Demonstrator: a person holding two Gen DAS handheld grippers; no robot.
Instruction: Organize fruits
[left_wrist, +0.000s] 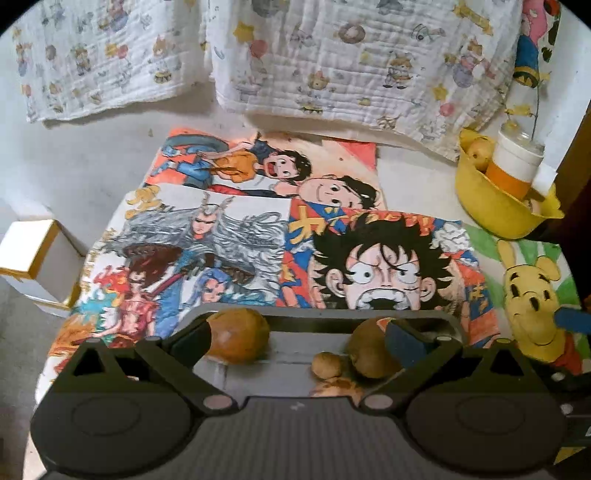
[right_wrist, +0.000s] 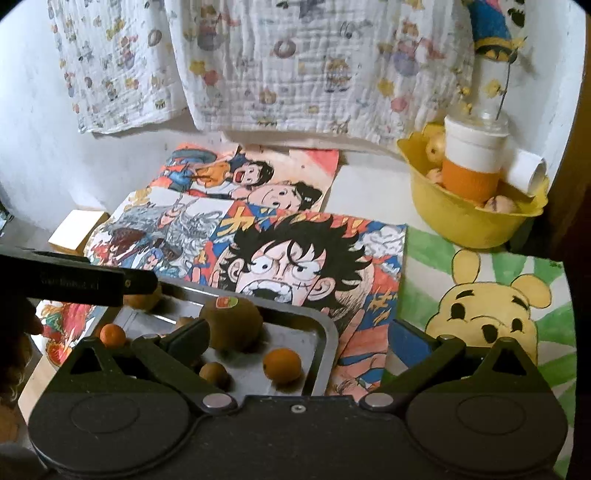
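A metal tray (left_wrist: 295, 354) lies on the table under my left gripper (left_wrist: 297, 338), which is open and empty. Between its fingers lie two brown kiwis (left_wrist: 236, 338) (left_wrist: 369, 349) and a small brown fruit (left_wrist: 326, 364). In the right wrist view the same tray (right_wrist: 325, 332) holds a kiwi (right_wrist: 232, 324) with a sticker, a small orange fruit (right_wrist: 282, 365), another orange fruit (right_wrist: 112, 335) and a small brown fruit (right_wrist: 214, 373). My right gripper (right_wrist: 295, 341) is open and empty over the tray's right edge. A yellow bowl (right_wrist: 465, 221) with pale fruits stands at the far right; it also shows in the left wrist view (left_wrist: 495, 210).
Cartoon posters (right_wrist: 303, 258) cover the table. An orange-and-white cup (right_wrist: 472, 162) and a paper roll (right_wrist: 530, 170) stand in the yellow bowl. A white box (left_wrist: 33, 258) sits at the left. Printed cloths (left_wrist: 332, 62) hang on the back wall. The left gripper's body (right_wrist: 74, 282) crosses the right wrist view.
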